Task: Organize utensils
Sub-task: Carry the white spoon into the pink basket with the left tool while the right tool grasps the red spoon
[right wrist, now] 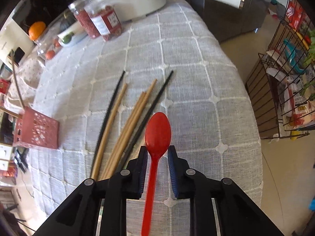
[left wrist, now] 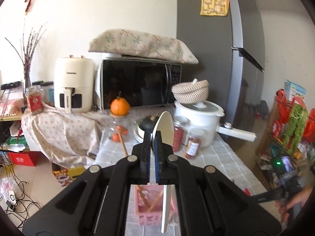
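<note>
While a grey checked tablecloth (right wrist: 196,82) covers the long table, a microwave (left wrist: 137,84) and a cream air fryer (left wrist: 73,84) stand at its far end, with a white pot (left wrist: 198,116) and 2 jars of red contents (right wrist: 98,21) nearer. On the cloth to the left stands a pink perforated basket (right wrist: 39,129), with wooden sticks rising from it. The left gripper (left wrist: 152,139) is held above that basket, its tongs closed tight on a white spoon (left wrist: 164,129), which is upright with the bowl at the top and the handle pointing down over the basket's opening. The right gripper (right wrist: 157,151) hangs low over the cloth with its tongs apart, 1 on each side of a red spoon (right wrist: 157,135) without touching it. That spoon lies flat, bowl pointing away. Just left of it lie several wooden chopsticks (right wrist: 133,122) and 2 black chopsticks (right wrist: 110,110), loosely fanned.
</note>
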The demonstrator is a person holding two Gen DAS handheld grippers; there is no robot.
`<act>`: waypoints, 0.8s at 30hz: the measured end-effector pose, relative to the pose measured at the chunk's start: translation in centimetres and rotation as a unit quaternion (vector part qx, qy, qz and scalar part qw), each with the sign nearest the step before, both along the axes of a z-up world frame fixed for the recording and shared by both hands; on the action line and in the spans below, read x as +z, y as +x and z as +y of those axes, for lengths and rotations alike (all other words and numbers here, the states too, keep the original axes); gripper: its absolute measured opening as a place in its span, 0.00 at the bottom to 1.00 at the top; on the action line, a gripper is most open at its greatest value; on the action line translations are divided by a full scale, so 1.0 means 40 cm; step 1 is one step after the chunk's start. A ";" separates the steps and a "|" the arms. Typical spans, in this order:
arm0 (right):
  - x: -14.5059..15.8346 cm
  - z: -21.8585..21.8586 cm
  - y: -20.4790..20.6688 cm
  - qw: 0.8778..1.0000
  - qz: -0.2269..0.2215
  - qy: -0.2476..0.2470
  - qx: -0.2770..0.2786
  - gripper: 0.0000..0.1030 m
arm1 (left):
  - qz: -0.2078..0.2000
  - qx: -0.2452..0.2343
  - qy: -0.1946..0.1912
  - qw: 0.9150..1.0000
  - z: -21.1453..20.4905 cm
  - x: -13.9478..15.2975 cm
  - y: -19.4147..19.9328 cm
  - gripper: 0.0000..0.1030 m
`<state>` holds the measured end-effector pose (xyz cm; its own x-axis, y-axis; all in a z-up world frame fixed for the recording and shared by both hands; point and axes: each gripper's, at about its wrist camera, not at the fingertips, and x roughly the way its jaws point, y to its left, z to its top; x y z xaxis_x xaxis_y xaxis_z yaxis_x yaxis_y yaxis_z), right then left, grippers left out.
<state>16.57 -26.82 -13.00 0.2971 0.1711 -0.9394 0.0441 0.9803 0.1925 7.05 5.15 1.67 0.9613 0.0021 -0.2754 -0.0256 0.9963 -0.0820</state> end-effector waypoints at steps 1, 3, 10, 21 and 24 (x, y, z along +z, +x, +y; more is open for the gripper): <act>0.013 0.004 -0.002 1.000 -0.008 0.002 0.001 0.20 | -0.008 0.012 0.004 1.000 0.002 -0.005 0.008 0.04; 0.033 0.015 -0.009 1.000 -0.020 0.008 0.005 0.20 | -0.020 0.037 0.014 0.999 0.003 -0.019 0.025 0.04; 0.078 0.051 -0.041 0.998 -0.046 0.026 0.014 0.20 | -0.034 0.070 0.019 0.997 0.001 -0.057 0.065 0.04; 0.120 0.057 -0.058 0.996 -0.088 0.022 0.001 0.20 | 0.001 0.087 0.005 0.996 0.015 -0.116 0.104 0.04; 0.149 0.063 -0.069 0.994 -0.111 0.024 -0.001 0.20 | 0.024 0.084 -0.008 0.996 0.026 -0.121 0.108 0.06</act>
